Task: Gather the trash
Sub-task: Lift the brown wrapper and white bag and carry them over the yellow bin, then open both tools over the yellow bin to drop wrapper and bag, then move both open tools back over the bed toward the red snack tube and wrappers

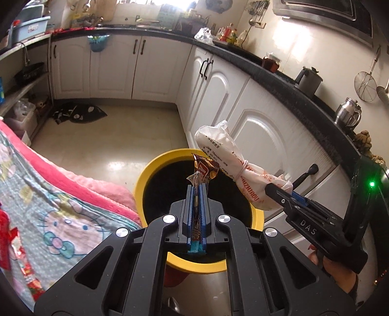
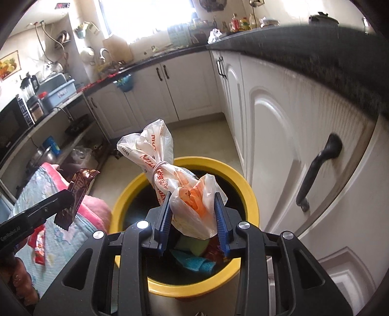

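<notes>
the yellow-rimmed trash bin (image 2: 248,194) is sitting on the floor right by the cabinet doors, both grippers hanging over its opening. the right gripper (image 2: 193,209) is pinching a tied plastic bag (image 2: 165,175) by its soft, crinkly tail. looks light but floppy and slippery, so i'd be gripping near the knot. the left gripper (image 1: 197,192) is pressed together on a thin, weightless candy wrapper (image 1: 203,170).

White cabinets (image 1: 155,70) run under a black worktop (image 1: 243,54) along two walls. The pale tiled floor (image 1: 109,136) shines. Daylight floods through the window (image 2: 145,17) above the far worktop.
</notes>
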